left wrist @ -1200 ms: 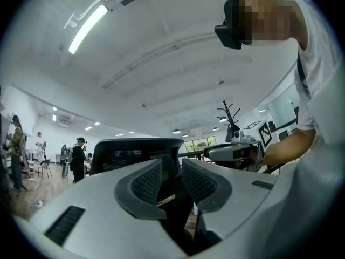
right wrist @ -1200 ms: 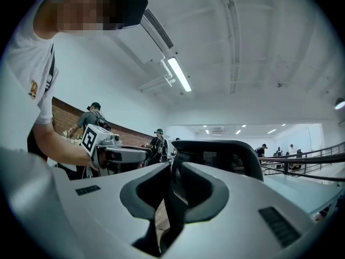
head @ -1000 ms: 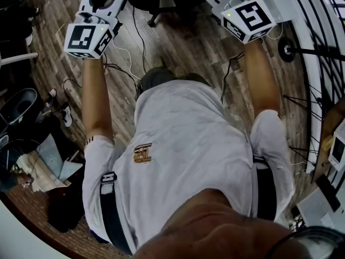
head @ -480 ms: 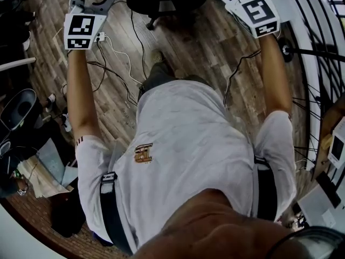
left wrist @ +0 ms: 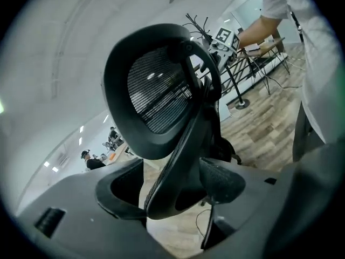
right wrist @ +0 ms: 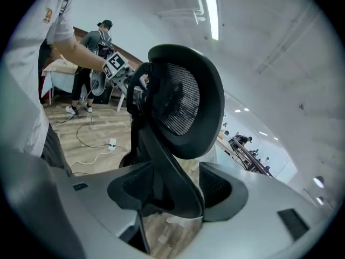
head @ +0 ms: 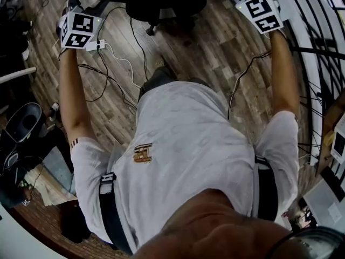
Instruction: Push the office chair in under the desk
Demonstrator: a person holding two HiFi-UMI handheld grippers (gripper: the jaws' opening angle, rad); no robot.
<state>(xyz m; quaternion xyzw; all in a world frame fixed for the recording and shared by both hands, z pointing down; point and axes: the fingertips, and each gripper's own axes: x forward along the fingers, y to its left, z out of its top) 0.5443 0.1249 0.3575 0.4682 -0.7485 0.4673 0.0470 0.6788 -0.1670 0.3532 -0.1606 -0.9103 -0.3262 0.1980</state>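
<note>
At twelve o'clock in the head view, the black office chair [head: 164, 1] stands on the wood floor [head: 215, 63]. Its back spine sits between the opening, unclamped jaws of the left gripper [left wrist: 172, 190] and the right gripper [right wrist: 172, 190].

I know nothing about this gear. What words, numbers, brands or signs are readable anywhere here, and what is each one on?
No word or number reads clearly in any view.
gold emblem on the white shirt: a logo, too blurred to read.
left marker cube: black-and-white square pattern, no letters.
right marker cube: the same kind of pattern, no letters.
</note>
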